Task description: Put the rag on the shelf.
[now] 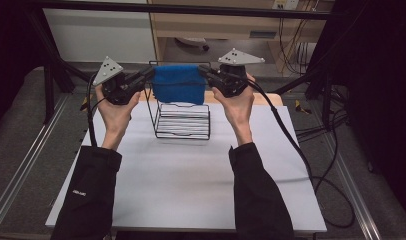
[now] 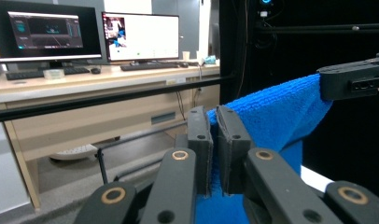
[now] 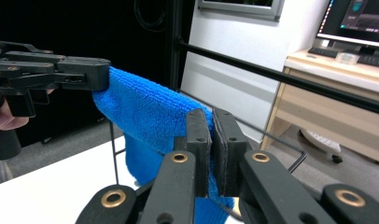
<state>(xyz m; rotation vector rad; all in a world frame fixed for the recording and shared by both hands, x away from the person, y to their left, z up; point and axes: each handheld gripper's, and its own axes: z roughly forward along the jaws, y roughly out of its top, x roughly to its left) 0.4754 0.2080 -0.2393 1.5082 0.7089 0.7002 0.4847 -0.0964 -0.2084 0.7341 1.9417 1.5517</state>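
Note:
A blue cloth (image 1: 179, 83) hangs stretched between my two grippers, above a black wire rack (image 1: 182, 120) on the white table. My left gripper (image 1: 150, 73) is shut on the cloth's left top corner and my right gripper (image 1: 203, 70) is shut on its right top corner. In the left gripper view the blue cloth (image 2: 276, 112) is pinched between my left gripper (image 2: 215, 114) pads, and the other gripper grips its far corner. In the right gripper view the blue cloth (image 3: 145, 109) runs from my right gripper (image 3: 211, 116) to the other gripper at the left. The cloth's lower edge drapes in front of the rack's top bar.
The white table (image 1: 191, 180) spreads in front of the rack. A black frame bar (image 1: 191, 9) crosses overhead at the back. Cables (image 1: 311, 165) trail off the table's right side. A desk with monitors (image 2: 85, 32) stands beyond the table.

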